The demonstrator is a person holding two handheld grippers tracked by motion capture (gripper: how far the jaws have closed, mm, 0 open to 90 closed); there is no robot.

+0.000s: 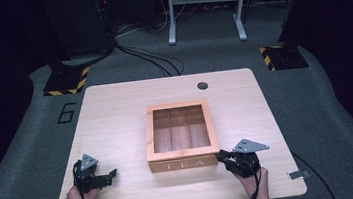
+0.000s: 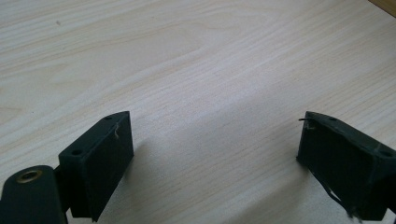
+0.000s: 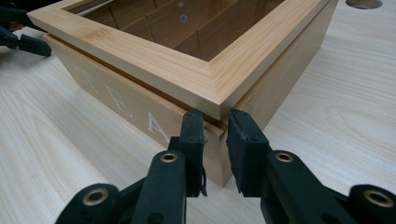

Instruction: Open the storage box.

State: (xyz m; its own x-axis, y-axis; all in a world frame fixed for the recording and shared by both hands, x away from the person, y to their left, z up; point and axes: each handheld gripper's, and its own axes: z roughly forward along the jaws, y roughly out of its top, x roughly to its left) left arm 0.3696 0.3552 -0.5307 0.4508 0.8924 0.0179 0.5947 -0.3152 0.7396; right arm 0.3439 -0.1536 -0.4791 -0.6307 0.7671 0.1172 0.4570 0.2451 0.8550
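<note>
Tea box (image 1: 184, 164) at table (image 1: 115, 106) centre, right gripper (image 3: 215, 128) closed at its near right corner, left gripper (image 2: 212, 149) apart, near left.

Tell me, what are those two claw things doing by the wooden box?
A person holds a gripper in each hand at a table. The right gripper, jaws nearly shut, sits at the front corner of the tea box, just under its closed windowed lid. The left gripper rests open over bare wood, away from the box.
</note>
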